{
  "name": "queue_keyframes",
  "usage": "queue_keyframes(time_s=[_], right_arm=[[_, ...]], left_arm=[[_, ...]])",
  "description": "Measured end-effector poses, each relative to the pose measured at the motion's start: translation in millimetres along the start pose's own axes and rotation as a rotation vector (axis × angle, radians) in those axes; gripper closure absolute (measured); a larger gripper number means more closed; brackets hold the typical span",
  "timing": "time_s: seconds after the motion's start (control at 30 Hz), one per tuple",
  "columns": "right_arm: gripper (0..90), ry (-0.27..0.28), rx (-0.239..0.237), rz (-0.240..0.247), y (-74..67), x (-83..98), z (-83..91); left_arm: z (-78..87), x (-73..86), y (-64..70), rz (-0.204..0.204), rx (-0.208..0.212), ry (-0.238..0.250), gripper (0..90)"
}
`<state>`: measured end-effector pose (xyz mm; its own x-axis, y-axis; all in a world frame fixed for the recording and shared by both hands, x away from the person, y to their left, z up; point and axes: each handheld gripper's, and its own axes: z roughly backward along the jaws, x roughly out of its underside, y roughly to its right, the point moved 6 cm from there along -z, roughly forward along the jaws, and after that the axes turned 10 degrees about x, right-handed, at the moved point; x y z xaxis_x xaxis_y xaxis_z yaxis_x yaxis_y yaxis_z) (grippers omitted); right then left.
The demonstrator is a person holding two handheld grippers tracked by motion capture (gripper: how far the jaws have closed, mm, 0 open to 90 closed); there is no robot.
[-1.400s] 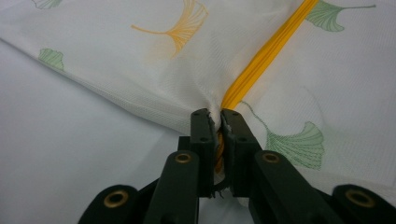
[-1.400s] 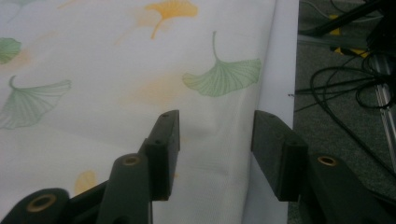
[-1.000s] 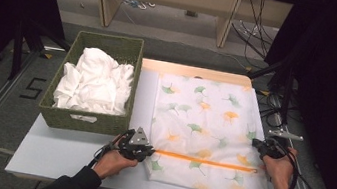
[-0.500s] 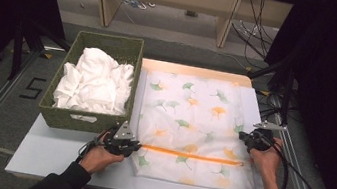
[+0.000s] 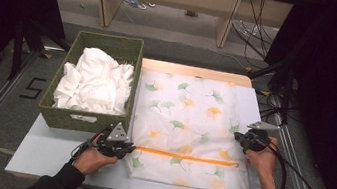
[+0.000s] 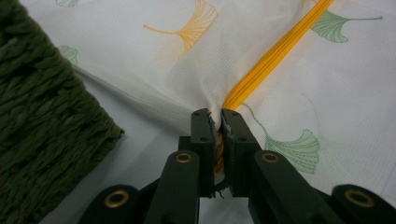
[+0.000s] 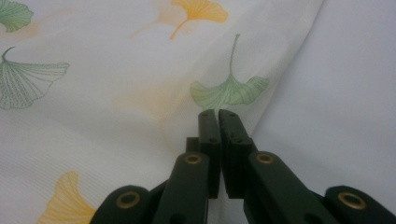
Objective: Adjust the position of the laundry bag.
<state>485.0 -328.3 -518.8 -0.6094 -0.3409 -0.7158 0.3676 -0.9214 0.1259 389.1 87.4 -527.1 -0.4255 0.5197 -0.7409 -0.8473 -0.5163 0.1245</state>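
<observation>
High view, near edge first: two dark sleeves and bare hands coming in over a pale, smooth, rectangular table (image 5: 40, 159). Left gripper (image 5: 124, 148) at the near left edge of a thin white mesh bag (image 5: 191, 128), printed with green and orange ginkgo leaves, lying flat and roughly rectangular on the right part of the table. Jaws clamped on the bag's edge, right where an orange zipper (image 5: 187, 156) begins and runs straight across toward the right. Right gripper (image 5: 239, 137) at the bag's right edge, slightly farther off, grey three-cornered plate on top, black cable trailing toward the near right.

Left gripper view: left gripper (image 6: 219, 119) with matte black jaws pinched nearly together, gathered sheer fabric and the zipper (image 6: 275, 51) end caught between them, fine woven mesh puckering into soft folds. Coarse, knotted green weave of a basket (image 6: 42, 121) just beside on the left.

Right gripper view: right gripper (image 7: 217, 116) with jaws closed tight, the bag (image 7: 116, 93) fold running in at the tips; whether cloth is actually caught there, hard to tell.

Farther left on the table: rectangular woven green basket (image 5: 130, 51), heaped with crumpled white cloth (image 5: 95, 83).
</observation>
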Motion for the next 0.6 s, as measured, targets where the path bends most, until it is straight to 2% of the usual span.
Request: queue_keyframes(time_s=[0.03, 0.07, 0.27, 0.3, 0.33, 0.4, 0.43, 0.47, 0.5, 0.57, 0.6], right_arm=[[89.0, 0.018, -0.007, 0.035, 1.1, 0.2, -2.6], [88.9, 0.019, -0.006, 0.035, 0.9, 0.2, -2.5], [86.1, 0.029, -0.001, 0.029, 1.8, 0.7, -0.9], [84.8, 0.011, -0.013, 0.005, 0.5, 1.3, 0.5], [82.9, 0.026, -0.008, 0.011, 2.1, 1.4, 0.1], [80.4, 0.039, -0.004, 0.018, 4.5, 0.9, 2.0], [78.1, 0.012, -0.016, -0.009, 3.3, 1.5, 5.6], [76.1, 0.036, -0.021, -0.012, 3.8, 0.1, 6.3], [76.1, 0.036, -0.021, -0.012, 3.8, 0.1, 6.3], [69.9, 0.046, -0.023, -0.037, 5.5, -1.3, 11.7], [68.0, 0.058, -0.016, -0.04, 6.1, -1.9, 12.6]], left_arm=[[-0.5, 1.7, -0.4, 0.01, -0.002, -0.007, 83.2], [-1.6, 1.9, -0.9, 0.012, -0.004, -0.003, 83.0], [-1.8, 3.3, 1.8, 0.017, 0.007, -0.016, 79.8], [-1.4, 3.5, 1.5, 0.012, 0.006, -0.021, 78.2], [0.0, 2.9, 2.1, 0.007, -0.002, -0.021, 75.0], [1.0, 0.8, 2.2, 0.014, -0.013, -0.013, 61.1], [1.0, 0.8, 2.2, 0.014, -0.013, -0.013, 54.4], [3.4, -3.2, 3.4, 0.018, -0.022, -0.007, 49.1], [3.4, -3.2, 3.4, 0.018, -0.022, -0.007, 45.2], [3.3, -9.6, 7.7, 0.028, -0.028, 0.026, 38.9], [3.3, -10.7, 9.1, 0.035, -0.021, 0.024, 36.3]])
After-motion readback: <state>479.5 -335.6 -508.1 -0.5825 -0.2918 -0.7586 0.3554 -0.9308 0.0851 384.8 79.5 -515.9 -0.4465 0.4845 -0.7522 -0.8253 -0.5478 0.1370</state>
